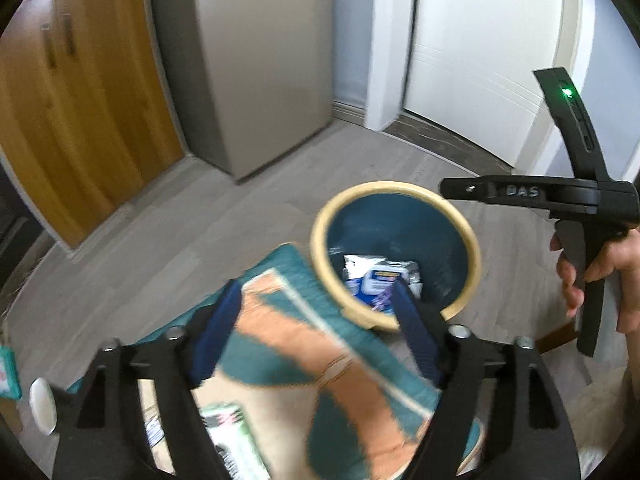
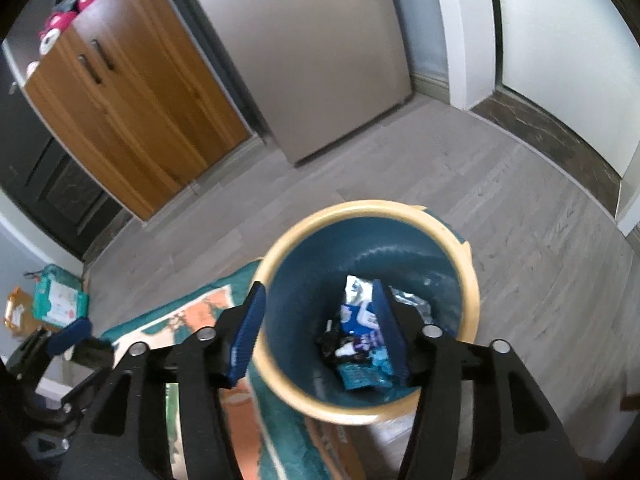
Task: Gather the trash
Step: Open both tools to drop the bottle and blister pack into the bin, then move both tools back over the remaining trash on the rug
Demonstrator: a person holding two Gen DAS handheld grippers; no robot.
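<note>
Nearest the lens in each wrist view are the tools themselves: the left gripper (image 1: 316, 336) has its blue pads spread wide with nothing between them, and the right gripper (image 2: 320, 336) likewise stands spread and empty. Below them a teal and orange rug (image 1: 288, 344) covers the floor (image 1: 200, 216), and the bin (image 2: 280, 376), blue inside with a cream rim, stands at the rug's far right edge. The trash (image 2: 362, 340), a heap of crumpled wrappers, lies at the bottom of the bin. The right gripper hangs almost straight above the bin's mouth, its right pad over the heap; the left gripper sits back over the rug, so further trash on the rug would probably fall to it. A green and white packet (image 1: 230, 428) shows low between the left gripper's arms, blurred and partly hidden. Motion blur smears the rug's pattern, and the wrappers' print cannot be read. Beyond stand a wooden cabinet (image 2: 132, 120) and a fridge (image 2: 312, 60).
</note>
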